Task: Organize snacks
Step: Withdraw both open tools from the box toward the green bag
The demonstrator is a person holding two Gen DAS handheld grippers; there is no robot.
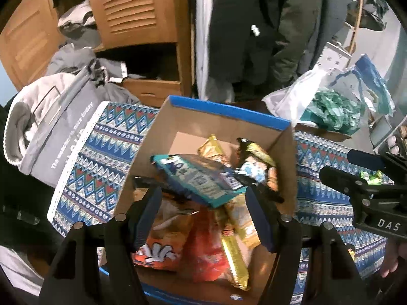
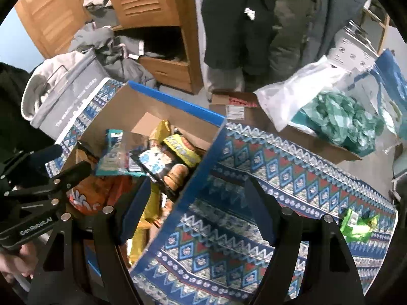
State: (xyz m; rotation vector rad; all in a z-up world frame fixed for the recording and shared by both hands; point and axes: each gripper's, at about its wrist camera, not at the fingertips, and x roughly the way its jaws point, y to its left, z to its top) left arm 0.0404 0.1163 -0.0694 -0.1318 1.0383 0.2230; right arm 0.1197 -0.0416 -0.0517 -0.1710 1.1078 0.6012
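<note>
Both the left gripper and right gripper hang open and empty over the snack-filled cardboard box on the patterned cloth

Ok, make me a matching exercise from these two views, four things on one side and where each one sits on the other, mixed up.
Things:
1. teal snack bag
2. green wrapper
3. grey tote bag
4. orange snack bag

Places:
A. alone on the patterned cloth, outside the cardboard box
B. on top of the pile in the box
C. low in the box, under other packets
D. beside the box, on the wardrobe side

Pairs: 1-B, 2-A, 3-D, 4-C
</note>
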